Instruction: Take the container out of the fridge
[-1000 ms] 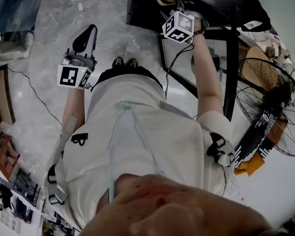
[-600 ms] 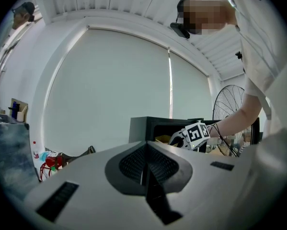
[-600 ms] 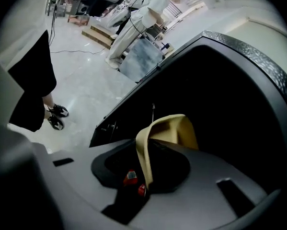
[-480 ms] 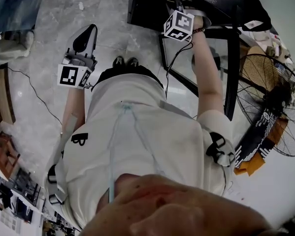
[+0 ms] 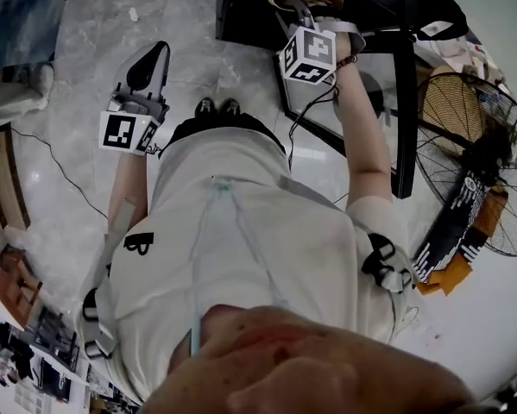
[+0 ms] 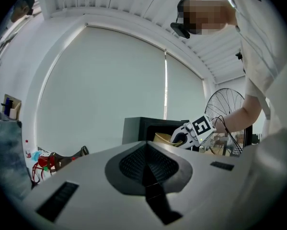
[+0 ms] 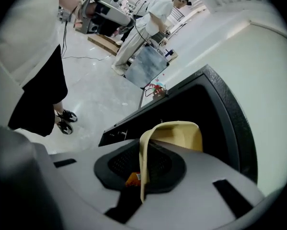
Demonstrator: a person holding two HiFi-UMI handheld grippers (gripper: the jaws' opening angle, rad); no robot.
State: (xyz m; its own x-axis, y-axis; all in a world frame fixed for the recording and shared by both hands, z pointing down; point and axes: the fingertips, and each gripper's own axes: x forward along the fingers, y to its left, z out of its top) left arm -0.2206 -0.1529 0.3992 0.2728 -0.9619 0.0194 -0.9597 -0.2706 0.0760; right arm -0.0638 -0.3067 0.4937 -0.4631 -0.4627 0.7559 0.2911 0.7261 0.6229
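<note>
**Floor.** Pale grey polished stone floor (image 5: 85, 50), glossy and veined. It fills the left and near parts of the head view.

**Fridge.** Black box-shaped fridge (image 5: 245, 7), far right of centre, matt and hard-edged. Its dark-framed glass door (image 5: 403, 102) is swung open to the right.

**Fan.** Round wire-guard pedestal fan (image 5: 491, 171), right of the fridge door and clear of the work.

**Container.** Pale yellow thin-walled plastic container (image 7: 179, 133), smooth, with rounded corners.
- It sits at the mouth of the fridge, partly inside the dark cavity.
- One side wall stands edge-on to the right gripper.
- Its body runs away from the jaws into the fridge, so the way out looks to lie straight back toward the person.
- The thin wall is likely to flex if the load tips.

**Right gripper.** Grey right gripper (image 5: 299, 17), the nearer tool, held at the fridge opening. Its ribbed black pads are closed onto the container's wall.

**Left gripper.** Grey left gripper (image 5: 148, 65), well apart to the left and hanging over bare floor. Its jaws are pressed together with nothing between them.

**Orange patch.** Small orange patch (image 7: 132, 178), low beside the right pads. What it is cannot be told.
</note>
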